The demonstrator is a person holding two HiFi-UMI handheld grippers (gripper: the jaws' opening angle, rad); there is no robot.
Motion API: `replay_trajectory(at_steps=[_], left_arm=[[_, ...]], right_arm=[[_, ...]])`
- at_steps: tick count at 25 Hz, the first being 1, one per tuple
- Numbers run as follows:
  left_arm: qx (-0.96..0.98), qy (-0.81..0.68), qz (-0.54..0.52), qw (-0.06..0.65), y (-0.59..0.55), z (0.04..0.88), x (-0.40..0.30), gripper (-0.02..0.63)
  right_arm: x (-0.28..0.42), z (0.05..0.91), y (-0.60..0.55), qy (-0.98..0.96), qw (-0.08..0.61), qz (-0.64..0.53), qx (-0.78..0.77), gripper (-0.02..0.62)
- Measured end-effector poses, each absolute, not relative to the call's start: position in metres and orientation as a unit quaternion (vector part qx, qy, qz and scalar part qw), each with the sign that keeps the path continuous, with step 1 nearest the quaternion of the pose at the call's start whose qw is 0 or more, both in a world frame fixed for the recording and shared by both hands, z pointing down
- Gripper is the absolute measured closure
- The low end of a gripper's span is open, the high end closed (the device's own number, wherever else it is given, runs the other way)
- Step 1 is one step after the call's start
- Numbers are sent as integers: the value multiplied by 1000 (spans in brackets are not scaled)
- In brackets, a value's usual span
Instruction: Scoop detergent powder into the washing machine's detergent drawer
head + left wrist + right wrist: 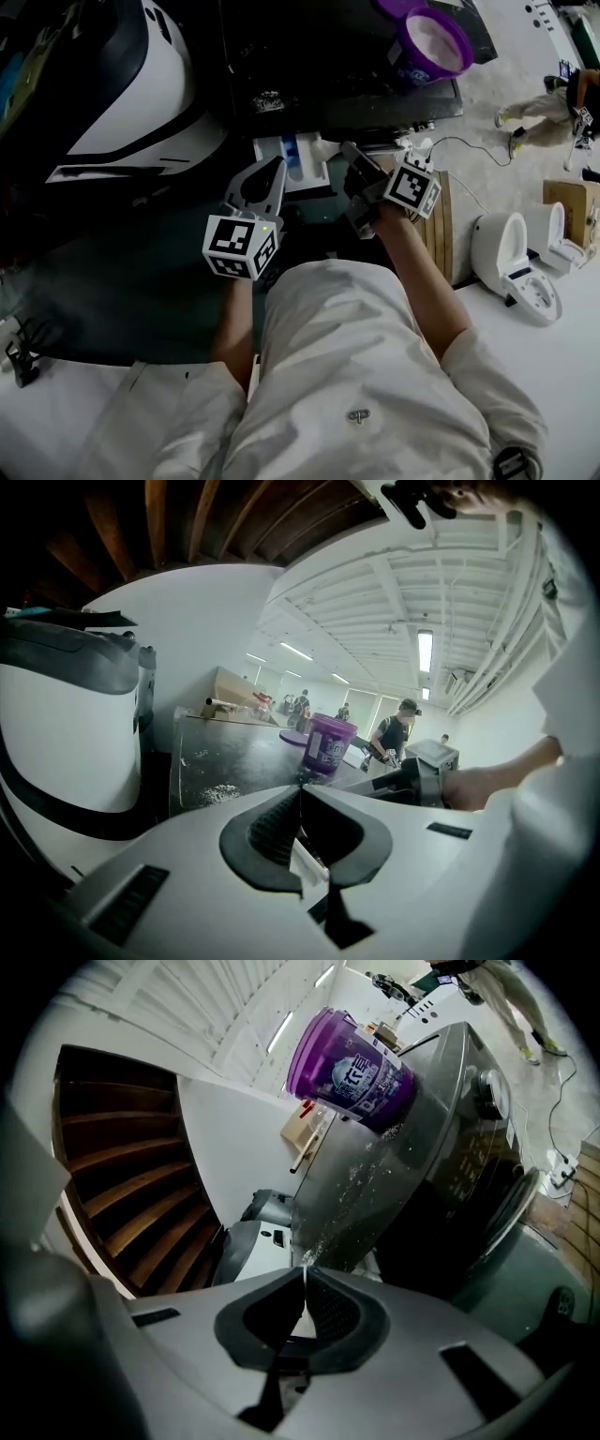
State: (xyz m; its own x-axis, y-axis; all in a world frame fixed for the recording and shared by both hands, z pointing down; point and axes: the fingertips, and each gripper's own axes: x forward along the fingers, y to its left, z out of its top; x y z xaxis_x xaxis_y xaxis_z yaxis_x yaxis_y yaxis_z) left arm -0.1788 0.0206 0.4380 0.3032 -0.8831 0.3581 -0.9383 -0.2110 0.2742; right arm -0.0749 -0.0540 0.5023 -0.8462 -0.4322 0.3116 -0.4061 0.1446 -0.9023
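In the head view the open detergent drawer sits just ahead of the left gripper and right gripper, whose own views show jaws closed tip to tip, empty, the detergent tub well beyond, where a clumsy reach could topple it.

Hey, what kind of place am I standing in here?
Probably an open indoor test hall, not a home: a washing machine stands near loose toilets under a white beamed ceiling with strip lights.

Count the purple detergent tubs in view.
1. The purple tub stands open on the washing machine top, toward its right side, its lid beside it. More could be hidden outside the views.
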Motion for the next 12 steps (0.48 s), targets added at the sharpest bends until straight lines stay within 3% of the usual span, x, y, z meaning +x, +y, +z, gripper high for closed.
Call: replay_trajectory(at_steps=[12], left_arm=[[775, -579, 73, 242, 33, 456, -194, 586]], right_arm=[[-77, 532, -41, 807, -84, -497, -308, 596]])
